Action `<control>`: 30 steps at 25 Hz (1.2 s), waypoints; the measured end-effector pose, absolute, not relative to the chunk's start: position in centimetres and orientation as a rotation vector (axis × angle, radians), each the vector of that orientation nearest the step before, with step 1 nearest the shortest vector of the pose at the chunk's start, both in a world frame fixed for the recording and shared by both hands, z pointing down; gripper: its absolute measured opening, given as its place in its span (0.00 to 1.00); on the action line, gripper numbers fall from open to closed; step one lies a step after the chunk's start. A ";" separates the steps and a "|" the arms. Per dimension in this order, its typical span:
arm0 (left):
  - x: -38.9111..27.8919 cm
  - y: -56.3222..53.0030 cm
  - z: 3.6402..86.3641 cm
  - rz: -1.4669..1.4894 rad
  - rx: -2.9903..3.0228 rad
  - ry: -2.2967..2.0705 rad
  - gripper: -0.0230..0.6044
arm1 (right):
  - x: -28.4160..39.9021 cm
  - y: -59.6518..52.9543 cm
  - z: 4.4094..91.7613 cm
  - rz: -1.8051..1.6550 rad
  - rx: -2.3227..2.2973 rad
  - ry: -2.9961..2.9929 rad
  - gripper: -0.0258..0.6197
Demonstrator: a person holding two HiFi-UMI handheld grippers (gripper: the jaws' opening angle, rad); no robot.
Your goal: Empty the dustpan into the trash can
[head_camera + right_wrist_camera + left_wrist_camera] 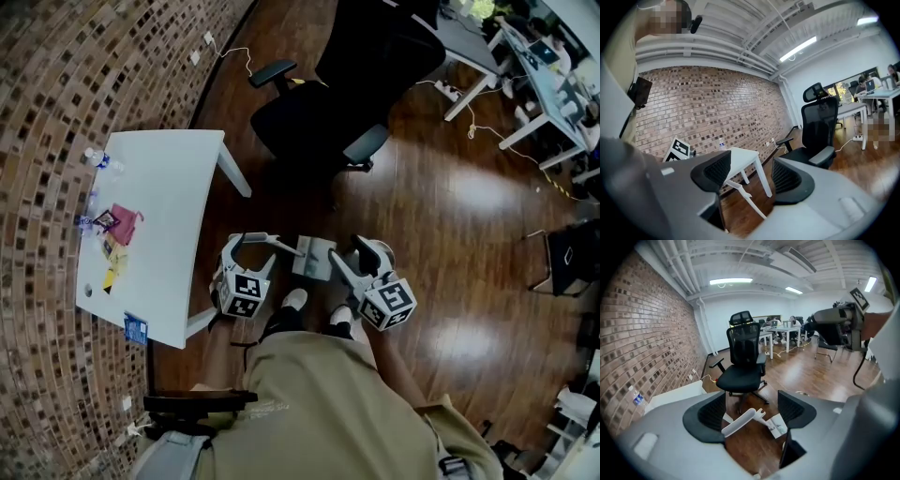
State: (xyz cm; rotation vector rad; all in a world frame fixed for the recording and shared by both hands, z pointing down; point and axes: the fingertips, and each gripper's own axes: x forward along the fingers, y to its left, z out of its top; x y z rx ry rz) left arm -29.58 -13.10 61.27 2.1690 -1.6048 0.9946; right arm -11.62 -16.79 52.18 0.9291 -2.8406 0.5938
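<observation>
A white dustpan (314, 258) lies on the wooden floor just ahead of the person's feet, and its long white handle (740, 422) slants up to the left. In the left gripper view the pan (779, 425) shows on the floor beyond the jaws. My left gripper (255, 246) hangs over the handle, open, with the handle in line with the gap but apart from the pads. My right gripper (352, 255) is to the right of the pan, pointing nearly level, open with nothing between its fingers. No trash can shows in any view.
A white table (159, 216) with small bottles and scraps stands at the left against the brick wall (37, 187). A black office chair (328, 103) is straight ahead. Desks and floor cables (478, 122) lie at the far right.
</observation>
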 end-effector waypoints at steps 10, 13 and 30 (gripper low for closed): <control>-32.2 -11.1 68.2 1.565 2.320 -1.031 0.58 | -14.7 -15.5 54.8 0.667 0.873 -2.792 0.45; -33.0 -12.1 70.2 1.649 2.319 -0.964 0.58 | -14.6 -15.4 55.3 0.675 0.881 -2.768 0.45; -31.9 -14.2 78.2 1.822 2.379 -0.472 0.51 | -8.7 -15.4 57.6 0.773 1.139 -2.611 0.45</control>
